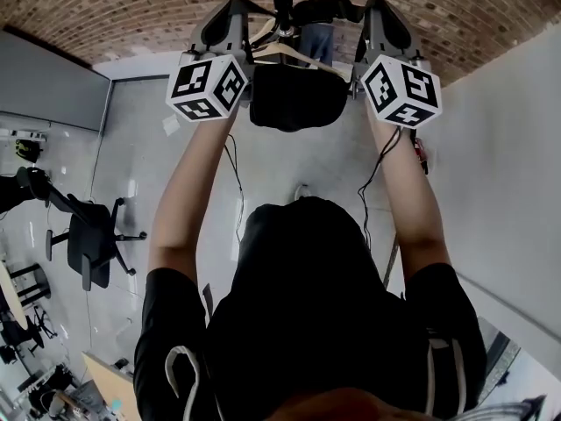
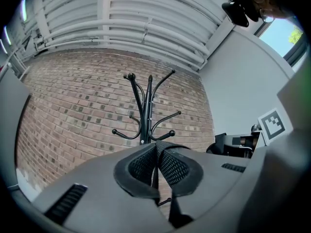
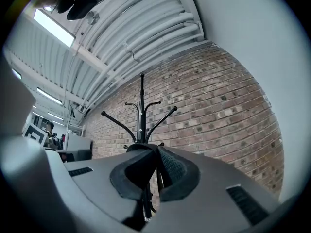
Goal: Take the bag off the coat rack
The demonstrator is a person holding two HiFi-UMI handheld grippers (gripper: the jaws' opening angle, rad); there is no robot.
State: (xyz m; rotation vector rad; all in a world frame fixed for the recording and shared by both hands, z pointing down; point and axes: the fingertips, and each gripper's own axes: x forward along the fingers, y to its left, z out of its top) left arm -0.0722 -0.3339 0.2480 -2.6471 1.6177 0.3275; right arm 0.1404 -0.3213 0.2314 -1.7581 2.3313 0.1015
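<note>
Left gripper (image 2: pixel 156 168) and right gripper (image 3: pixel 155 171) both clenched on the strap (image 2: pixel 160 145). Bag (image 1: pixel 296 95) looks soft, light, floppy; we'd lift by strap, clear of coat rack (image 2: pixel 146 106).

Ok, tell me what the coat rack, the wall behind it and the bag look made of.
Coat rack: thin black rods with ball tips, slight sheen, probably painted metal. Wall: reddish brick with pale mortar lines, matt. Bag: black, soft, sagging, likely fabric; its strap a flat band, perhaps webbing.
</note>
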